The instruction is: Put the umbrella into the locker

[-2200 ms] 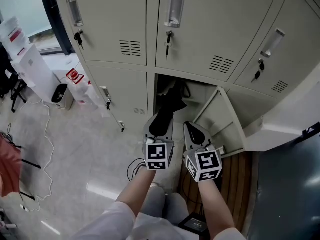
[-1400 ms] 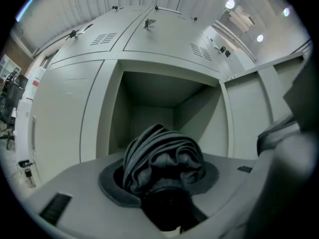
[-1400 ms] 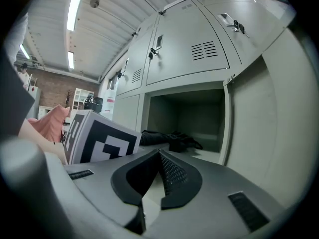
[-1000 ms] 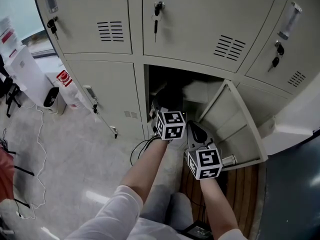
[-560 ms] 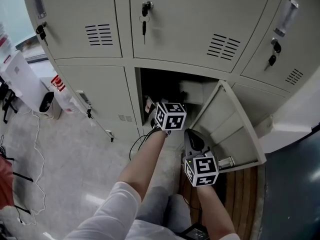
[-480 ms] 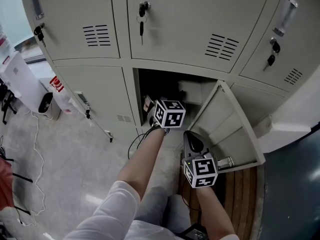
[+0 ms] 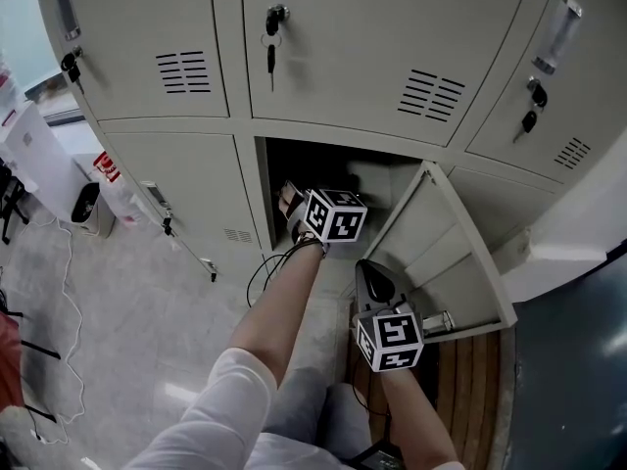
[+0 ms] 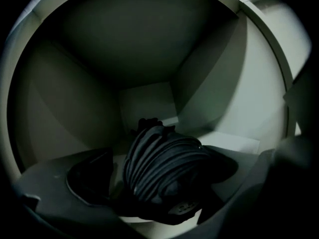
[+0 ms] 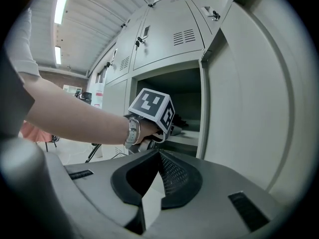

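The folded black umbrella (image 8: 160, 166) lies on the floor of the open lower locker (image 7: 377, 179), dim in the left gripper view. My left gripper (image 7: 293, 201) reaches into the locker mouth, and its jaws are opening wide on either side of the umbrella without pressing it. In the head view the umbrella is hidden inside the locker. My right gripper (image 7: 371, 280) hangs outside, below the locker's swung-open door (image 7: 446, 248), shut with nothing in it. The right gripper view shows its fingertips (image 9: 164, 171) meeting and the left hand's marker cube (image 9: 152, 108) at the locker.
Shut locker doors surround the open one, with keys hanging in two upper locks (image 7: 270, 25) (image 7: 530, 106). A black cable (image 7: 263, 277) loops on the pale floor by the locker base. White boxes and a small bin (image 7: 86, 202) stand at the left. Wooden flooring (image 7: 475, 380) lies at the right.
The left gripper has pushed from the locker mouth deeper inside with the umbrella, which is now out of the head view. The right gripper has sunk a little.
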{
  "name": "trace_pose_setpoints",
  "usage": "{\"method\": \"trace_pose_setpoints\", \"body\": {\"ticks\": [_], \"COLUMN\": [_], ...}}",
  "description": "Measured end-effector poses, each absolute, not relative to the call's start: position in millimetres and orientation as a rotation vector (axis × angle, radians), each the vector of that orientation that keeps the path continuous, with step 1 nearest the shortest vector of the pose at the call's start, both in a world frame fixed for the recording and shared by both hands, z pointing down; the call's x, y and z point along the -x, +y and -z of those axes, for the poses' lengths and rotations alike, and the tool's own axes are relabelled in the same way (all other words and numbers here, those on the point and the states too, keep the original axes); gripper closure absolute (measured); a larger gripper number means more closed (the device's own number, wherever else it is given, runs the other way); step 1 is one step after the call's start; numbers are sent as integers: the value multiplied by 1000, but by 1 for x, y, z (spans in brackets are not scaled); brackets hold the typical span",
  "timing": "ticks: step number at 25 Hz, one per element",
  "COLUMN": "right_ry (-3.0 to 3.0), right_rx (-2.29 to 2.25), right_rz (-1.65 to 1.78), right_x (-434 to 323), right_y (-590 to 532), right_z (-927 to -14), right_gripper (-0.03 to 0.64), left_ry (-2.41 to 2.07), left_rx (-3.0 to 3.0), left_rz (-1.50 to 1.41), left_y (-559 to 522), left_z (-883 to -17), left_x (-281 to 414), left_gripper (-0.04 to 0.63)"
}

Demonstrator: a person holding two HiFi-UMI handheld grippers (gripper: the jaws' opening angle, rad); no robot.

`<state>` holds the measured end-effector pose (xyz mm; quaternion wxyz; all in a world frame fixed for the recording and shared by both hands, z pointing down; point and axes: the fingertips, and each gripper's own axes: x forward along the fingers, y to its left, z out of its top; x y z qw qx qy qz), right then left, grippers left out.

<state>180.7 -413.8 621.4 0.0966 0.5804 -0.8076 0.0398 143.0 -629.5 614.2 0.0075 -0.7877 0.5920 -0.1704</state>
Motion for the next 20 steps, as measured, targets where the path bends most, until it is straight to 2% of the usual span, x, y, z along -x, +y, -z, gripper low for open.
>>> {"method": "trace_pose_setpoints", "body": {"ticks": [10,20], "right_ry": [-2386,-2378], "right_rx": [-1697,-1685], "right_rz": [-138,-146], "right_x": [-166,-155], "right_y": [-398,-365], "right_z": [-601,-529], "right_gripper": [603,603], "left_ry": [1733,1661], "left_rx": [2537,2622], "left_rz": [564,547], "left_y": [-590,-514], "left_z": [-613,-568], "left_x": [-133,-126], "left_gripper": [61,63]}}
